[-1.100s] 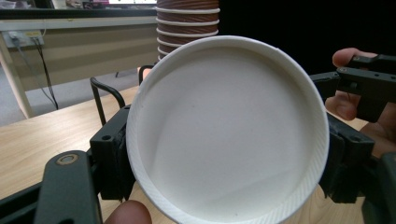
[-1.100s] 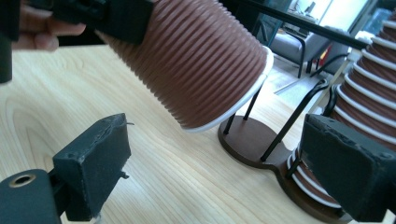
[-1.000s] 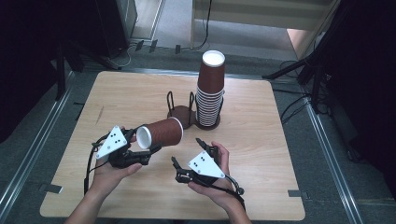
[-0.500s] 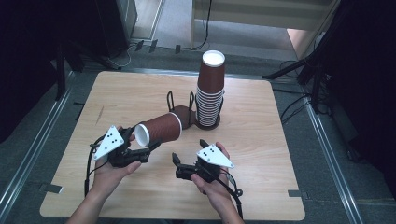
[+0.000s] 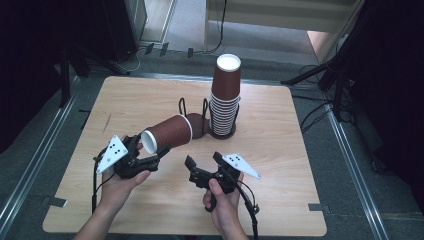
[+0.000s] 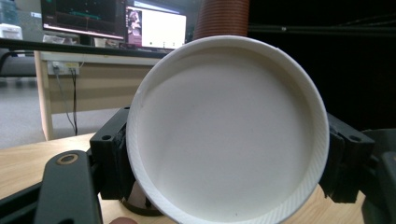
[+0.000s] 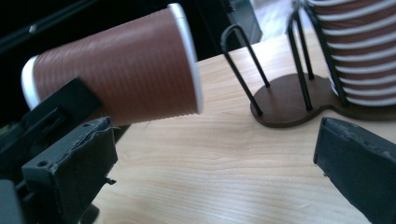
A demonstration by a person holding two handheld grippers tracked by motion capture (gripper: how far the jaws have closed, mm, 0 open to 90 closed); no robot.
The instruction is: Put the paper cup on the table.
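Observation:
A brown ribbed paper cup (image 5: 167, 134) lies on its side above the table, its white base end toward my left gripper (image 5: 150, 149). That gripper is shut on the cup's base end. In the left gripper view the cup's round white base (image 6: 224, 130) sits between the two black jaws. My right gripper (image 5: 203, 161) hovers just right of the cup, open with nothing between its jaws. From the right gripper view (image 7: 215, 186) the cup (image 7: 121, 74) hangs at the upper left with its wide white rim facing right.
A tall stack of brown cups (image 5: 225, 95) stands on a dark brown holder base (image 5: 202, 131) with black wire loops (image 5: 192, 110) at the centre of the wooden table (image 5: 290, 155). The same loops (image 7: 243, 60) and stack (image 7: 359, 51) appear beyond the right jaws. Dark stands and cables surround the table.
The right gripper has shifted slightly and turned, its jaws now pointing toward the cup. The left gripper still holds the cup in nearly the same place.

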